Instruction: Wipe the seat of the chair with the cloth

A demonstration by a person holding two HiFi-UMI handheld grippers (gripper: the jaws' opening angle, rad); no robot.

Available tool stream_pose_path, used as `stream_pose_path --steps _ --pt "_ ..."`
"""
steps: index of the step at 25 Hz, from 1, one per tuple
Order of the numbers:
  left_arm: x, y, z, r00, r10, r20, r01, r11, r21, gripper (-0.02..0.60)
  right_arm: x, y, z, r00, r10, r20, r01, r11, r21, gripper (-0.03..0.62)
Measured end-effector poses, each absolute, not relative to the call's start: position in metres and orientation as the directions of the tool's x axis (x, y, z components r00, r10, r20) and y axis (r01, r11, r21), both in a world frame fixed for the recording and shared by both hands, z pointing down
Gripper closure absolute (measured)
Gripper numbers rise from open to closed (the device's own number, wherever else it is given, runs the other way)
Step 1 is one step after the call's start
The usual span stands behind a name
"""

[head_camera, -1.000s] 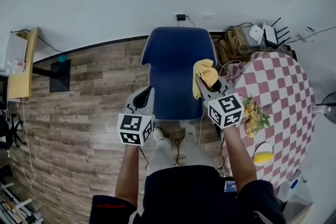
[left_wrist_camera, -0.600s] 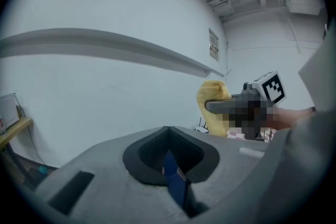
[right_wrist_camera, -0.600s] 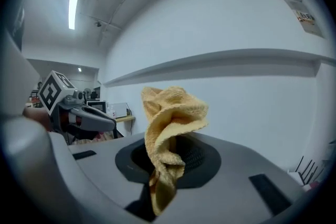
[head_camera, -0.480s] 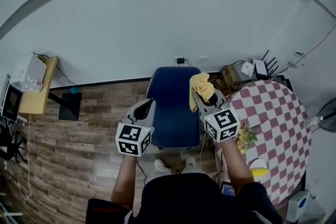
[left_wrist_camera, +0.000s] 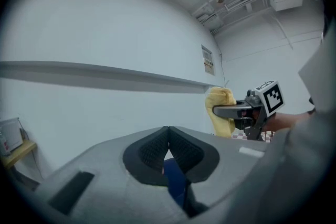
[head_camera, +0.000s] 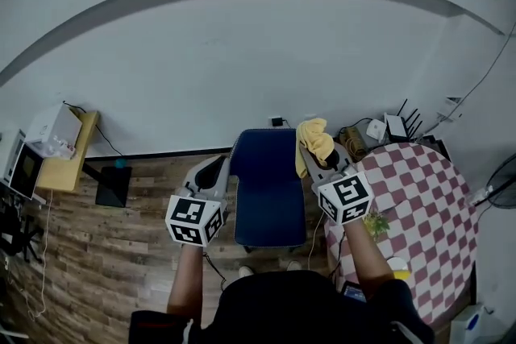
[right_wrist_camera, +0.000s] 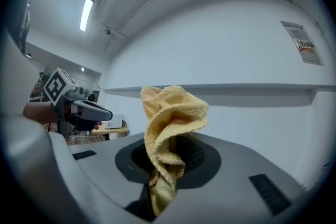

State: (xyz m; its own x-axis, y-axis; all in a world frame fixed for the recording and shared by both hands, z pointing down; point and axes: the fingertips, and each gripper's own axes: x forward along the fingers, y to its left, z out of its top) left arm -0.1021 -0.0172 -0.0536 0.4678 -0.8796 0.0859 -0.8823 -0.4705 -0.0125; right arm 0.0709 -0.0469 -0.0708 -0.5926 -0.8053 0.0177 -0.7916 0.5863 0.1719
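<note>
Although judged soft, light and limp, the yellow cloth was pinched at a bunched fold by the right tool, clear of the blue chair seat; the left tool was pressed together, empty.

the wood-plank floor carries the blue chair and a checkered round table bearing what looks like flowers.

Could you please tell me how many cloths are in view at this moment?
1. The yellow cloth is pinched in the right gripper, in the air near the blue chair. Others could be hidden by the person.
</note>
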Motion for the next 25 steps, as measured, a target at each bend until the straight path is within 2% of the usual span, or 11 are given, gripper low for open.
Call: stream_pose_path --steps 9,25 --pt "-0.087 -0.009 -0.072 0.446 -0.894 0.042 -0.888 -0.448 -0.104 0.563 0.085 -0.04 -0.081 -0.59 -0.807 -0.024 -0.795 0.576 0.191 0.54" --pt "-0.088 -0.023 -0.077 0.444 -0.896 0.028 -0.888 -0.444 -0.116 0.563 0.08 -0.057 -0.079 -0.597 -0.801 -0.039 -0.793 0.582 0.18 0.54"
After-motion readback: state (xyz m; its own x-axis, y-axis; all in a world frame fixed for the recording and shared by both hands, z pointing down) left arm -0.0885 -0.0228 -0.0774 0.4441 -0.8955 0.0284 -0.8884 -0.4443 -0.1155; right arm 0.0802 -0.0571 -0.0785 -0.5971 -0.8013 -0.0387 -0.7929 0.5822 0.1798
